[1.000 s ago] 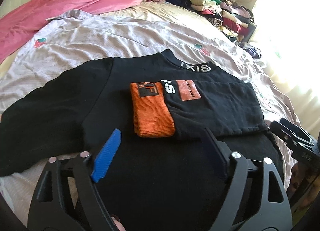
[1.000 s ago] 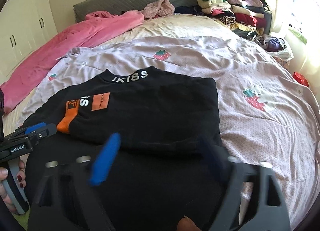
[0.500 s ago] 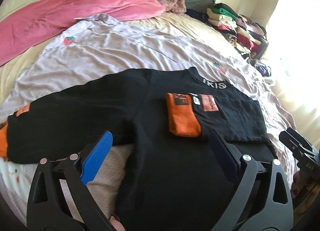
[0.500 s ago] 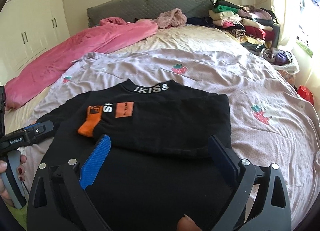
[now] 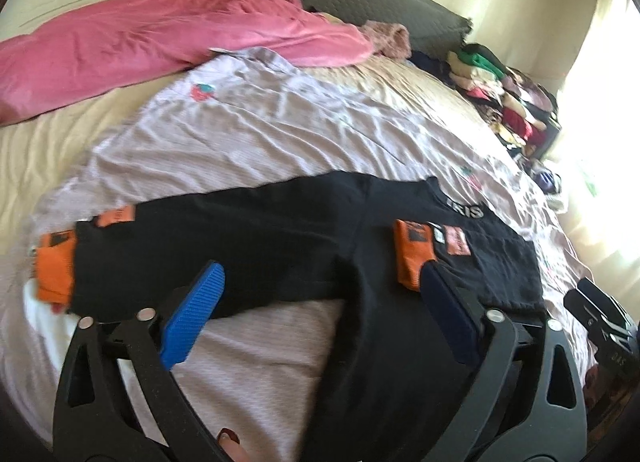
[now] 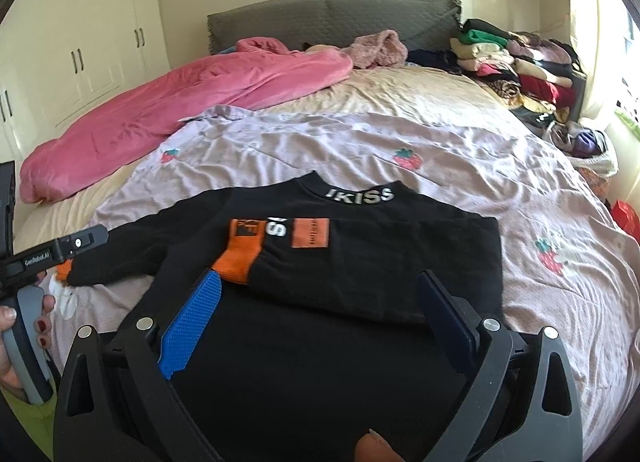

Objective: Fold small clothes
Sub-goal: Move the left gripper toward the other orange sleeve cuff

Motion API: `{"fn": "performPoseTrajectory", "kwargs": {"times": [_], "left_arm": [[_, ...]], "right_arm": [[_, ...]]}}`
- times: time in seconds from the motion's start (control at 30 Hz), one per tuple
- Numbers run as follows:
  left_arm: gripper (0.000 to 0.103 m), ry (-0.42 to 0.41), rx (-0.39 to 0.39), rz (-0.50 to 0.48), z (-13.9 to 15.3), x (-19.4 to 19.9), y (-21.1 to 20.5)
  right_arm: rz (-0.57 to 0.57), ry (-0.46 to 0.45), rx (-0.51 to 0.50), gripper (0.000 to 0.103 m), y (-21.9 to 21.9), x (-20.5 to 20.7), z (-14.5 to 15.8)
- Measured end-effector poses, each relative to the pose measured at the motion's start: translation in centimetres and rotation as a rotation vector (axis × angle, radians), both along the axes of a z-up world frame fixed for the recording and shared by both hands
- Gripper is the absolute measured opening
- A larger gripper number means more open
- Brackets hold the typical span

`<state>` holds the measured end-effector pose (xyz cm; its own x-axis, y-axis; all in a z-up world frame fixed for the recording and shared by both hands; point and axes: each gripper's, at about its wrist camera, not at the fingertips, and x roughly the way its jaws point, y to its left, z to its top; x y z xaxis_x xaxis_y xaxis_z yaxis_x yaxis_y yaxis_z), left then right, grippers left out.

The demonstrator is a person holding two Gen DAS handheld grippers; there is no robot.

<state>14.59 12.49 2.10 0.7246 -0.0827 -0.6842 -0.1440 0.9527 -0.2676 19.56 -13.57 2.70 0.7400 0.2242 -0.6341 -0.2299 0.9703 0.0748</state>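
Sweater, black knit, lies flat on the bed, one sleeve folded across, the other outstretched. Soft and limp: pinch that sleeve's orange cuff. Left claw, jaws just widened, and right claw both gape empty.

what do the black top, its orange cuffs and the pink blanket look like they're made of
Black top: looks like matte knit jersey or fleece; it lies soft, with no sheen. Orange cuff: ribbed knit, judging by the fine parallel ridges. Pink blanket: seems a plush, velvety fleece; its broad folds catch a soft sheen. Fibre content can't be told from here.
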Motion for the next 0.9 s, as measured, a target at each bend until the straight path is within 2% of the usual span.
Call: {"fn": "performPoseTrajectory", "kwargs": {"times": [0.5,0.63,0.9], "left_arm": [[0.093,-0.005,-0.003,0.223,0.3,-3.4,8.4],[0.093,0.013,-0.044,0.272,-0.3,-3.8,10.5],[0.093,0.035,-0.068,0.322,-1.4,-4.2,13.1]], "right_arm": [[0.137,0.0,-0.056,0.097,7.7,0.1,0.5],[0.181,0.0,-0.057,0.097,9.6,0.4,0.9],[0.243,0.006,-0.075,0.097,12.9,1.3,1.1]]}}
